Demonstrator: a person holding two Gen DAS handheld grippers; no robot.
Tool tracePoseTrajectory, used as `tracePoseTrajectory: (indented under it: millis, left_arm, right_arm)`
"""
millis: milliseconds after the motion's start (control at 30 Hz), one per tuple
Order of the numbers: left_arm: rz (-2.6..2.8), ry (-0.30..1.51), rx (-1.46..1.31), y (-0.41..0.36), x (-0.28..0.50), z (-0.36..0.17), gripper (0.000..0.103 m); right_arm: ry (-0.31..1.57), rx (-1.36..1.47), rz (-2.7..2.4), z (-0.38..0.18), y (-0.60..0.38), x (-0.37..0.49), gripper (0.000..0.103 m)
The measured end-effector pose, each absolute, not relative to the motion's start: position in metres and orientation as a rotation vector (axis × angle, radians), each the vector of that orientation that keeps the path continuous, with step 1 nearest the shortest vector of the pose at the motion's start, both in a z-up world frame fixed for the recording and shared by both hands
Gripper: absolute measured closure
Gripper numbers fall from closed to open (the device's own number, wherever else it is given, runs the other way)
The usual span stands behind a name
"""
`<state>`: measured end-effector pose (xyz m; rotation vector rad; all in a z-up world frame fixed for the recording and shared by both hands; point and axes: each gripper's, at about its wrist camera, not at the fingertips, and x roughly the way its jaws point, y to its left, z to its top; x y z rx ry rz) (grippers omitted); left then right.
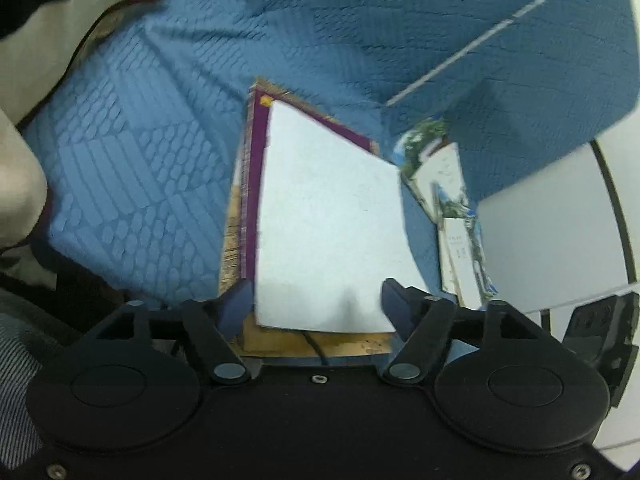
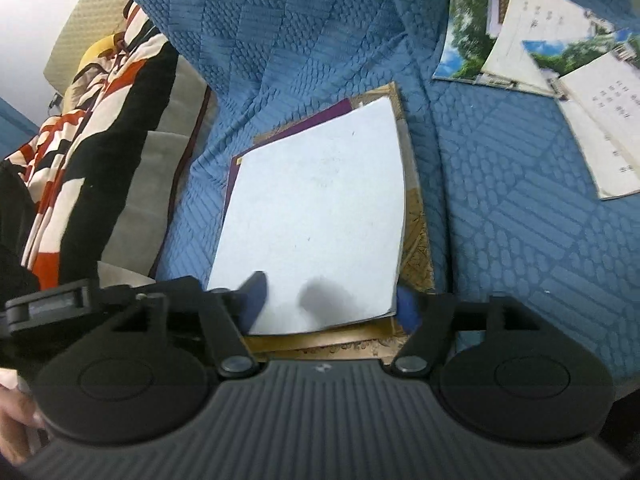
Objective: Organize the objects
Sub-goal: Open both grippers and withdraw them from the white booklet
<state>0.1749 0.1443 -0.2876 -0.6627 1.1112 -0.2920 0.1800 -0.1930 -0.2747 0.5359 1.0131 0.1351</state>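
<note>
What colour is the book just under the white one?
Purple, clearest in the left wrist view.

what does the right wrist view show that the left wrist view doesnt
Only the right wrist view shows the striped black, red and white blanket at the left and a hand.

Only the left wrist view shows a white panel at the right.

Both show the pale blue booklet topping a stack of books on the blue quilted cover, the scattered tree-photo booklets, and an open gripper: right gripper, left gripper.
</note>
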Motion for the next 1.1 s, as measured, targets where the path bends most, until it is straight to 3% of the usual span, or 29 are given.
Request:
tracePoseTrajectory:
  millis: [33, 300, 433, 800, 1100]
  left_arm:
    - [-0.294, 1.101, -0.650, 0.143, 0.172, -0.282, 0.021]
    - [-0.302, 1.046, -0.570, 0.125, 0.152, -0.234, 0.015]
    - [-0.299, 1.011, -0.536, 0.117, 0.141, -0.207, 0.003]
    - [-0.309, 0.904, -0.496, 0.096, 0.109, -0.137, 0.001]
    - [-0.357, 0.889, -0.481, 0.064, 0.082, -0.115, 0.001]
  right_arm:
    - [1.011, 0.530, 0.135, -0.272, -0.193, 0.178, 0.032]
    - [0.919, 0.445, 0.124, -0.231, -0.193, 0.155, 0.032]
    - [0.854, 0.389, 0.121, -0.202, -0.193, 0.142, 0.033]
    - [0.726, 0.317, 0.096, -0.139, -0.197, 0.094, 0.033]
    - [0.713, 0.330, 0.045, -0.126, -0.212, 0.048, 0.033]
